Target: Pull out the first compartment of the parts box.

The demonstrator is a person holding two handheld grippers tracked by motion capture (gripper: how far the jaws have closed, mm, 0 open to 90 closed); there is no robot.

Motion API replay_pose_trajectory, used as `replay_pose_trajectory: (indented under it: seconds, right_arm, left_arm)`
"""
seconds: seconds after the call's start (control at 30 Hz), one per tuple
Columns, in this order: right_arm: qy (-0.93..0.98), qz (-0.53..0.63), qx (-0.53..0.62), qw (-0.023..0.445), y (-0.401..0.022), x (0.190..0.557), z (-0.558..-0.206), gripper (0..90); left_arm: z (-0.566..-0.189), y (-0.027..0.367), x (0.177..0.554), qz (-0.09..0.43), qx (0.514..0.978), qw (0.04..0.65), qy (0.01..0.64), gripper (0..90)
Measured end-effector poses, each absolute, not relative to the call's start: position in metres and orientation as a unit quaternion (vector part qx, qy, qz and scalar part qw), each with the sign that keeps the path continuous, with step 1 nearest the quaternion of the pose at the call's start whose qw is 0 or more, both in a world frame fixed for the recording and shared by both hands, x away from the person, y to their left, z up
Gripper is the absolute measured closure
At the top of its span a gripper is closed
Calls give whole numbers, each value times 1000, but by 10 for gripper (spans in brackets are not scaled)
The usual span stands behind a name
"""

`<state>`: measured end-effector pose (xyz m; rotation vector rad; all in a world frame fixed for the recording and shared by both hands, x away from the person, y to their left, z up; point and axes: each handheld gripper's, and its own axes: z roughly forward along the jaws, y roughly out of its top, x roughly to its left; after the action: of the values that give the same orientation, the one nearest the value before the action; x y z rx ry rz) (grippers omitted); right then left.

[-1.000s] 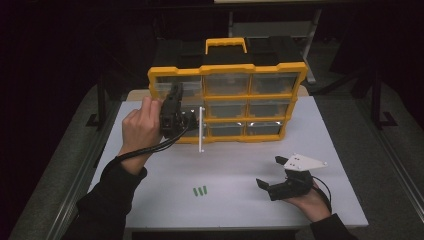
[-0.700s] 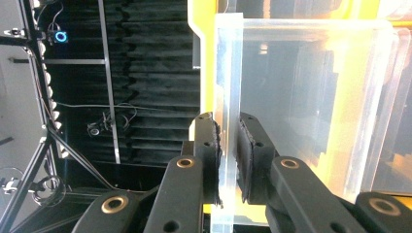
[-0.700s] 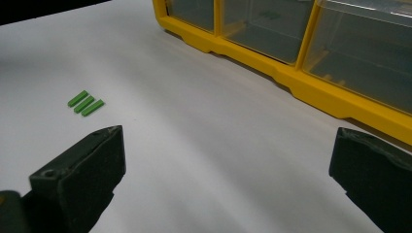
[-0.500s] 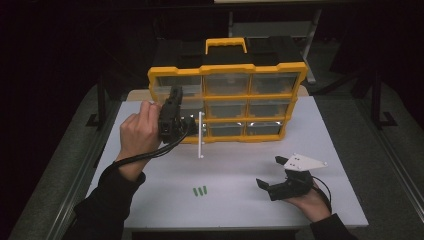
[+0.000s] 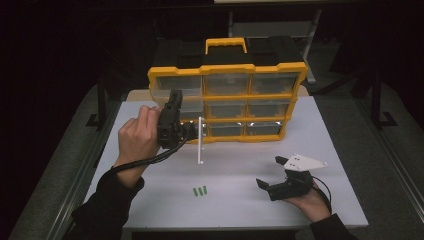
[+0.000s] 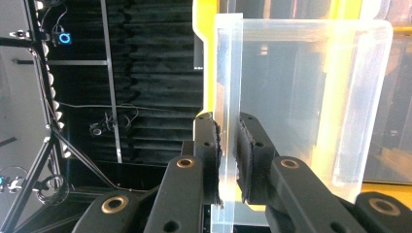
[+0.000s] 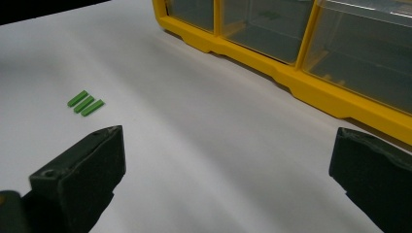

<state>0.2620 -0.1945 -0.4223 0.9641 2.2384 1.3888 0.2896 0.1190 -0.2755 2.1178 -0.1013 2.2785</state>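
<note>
A clear plastic drawer (image 6: 291, 97) is gripped by its front wall at the left column of the yellow organizer (image 5: 227, 102), roughly at 11 o'clock on the white table (image 5: 250, 170) in the high view. In the left gripper view the thin wall is seen edge-on between the two black jaws, pads pressed on both faces, so the left gripper (image 5: 172, 120) is clamped on the drawer; the hand is wrapped round the gripper body. The drawer's long axis is judged to run back into the cabinet, away from the person, so the coming pull or push is expected along that line, toward 6 o'clock to draw it out. How far the drawer sits out of its slot cannot be told for sure. A thin white strip (image 5: 200, 141) is seen hanging just right of the left gripper, likely the drawer's edge; not certain. Three small green pieces (image 5: 200, 190) lie together at about 7 o'clock on the table, well apart from the drawer. The right gripper (image 5: 280, 182) rests low at 5 o'clock, jaws spread wide with nothing between them, pointed toward the green pieces (image 7: 85, 103) and the organizer's base. The right hand is judged nearer the green pieces, the left already committed to the drawer.
</note>
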Motion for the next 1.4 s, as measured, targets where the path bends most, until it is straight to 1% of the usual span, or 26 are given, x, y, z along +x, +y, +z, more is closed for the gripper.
replay_pose_trajectory:
  seconds: [0.9,1.03,1.4]
  right_arm:
    - [789,487,336,165,-192,264,-423,0]
    - [789,487,339,162,-192,264,-423,0]
    - [790,486,337,163,-191,265,-424,0]
  left_arm:
    - [-276,120,260,734,678,20,-39,801]
    - [-278,120,258,734,678,27,-41,800]
    - [-279,121,257,733,678,25,-45,797]
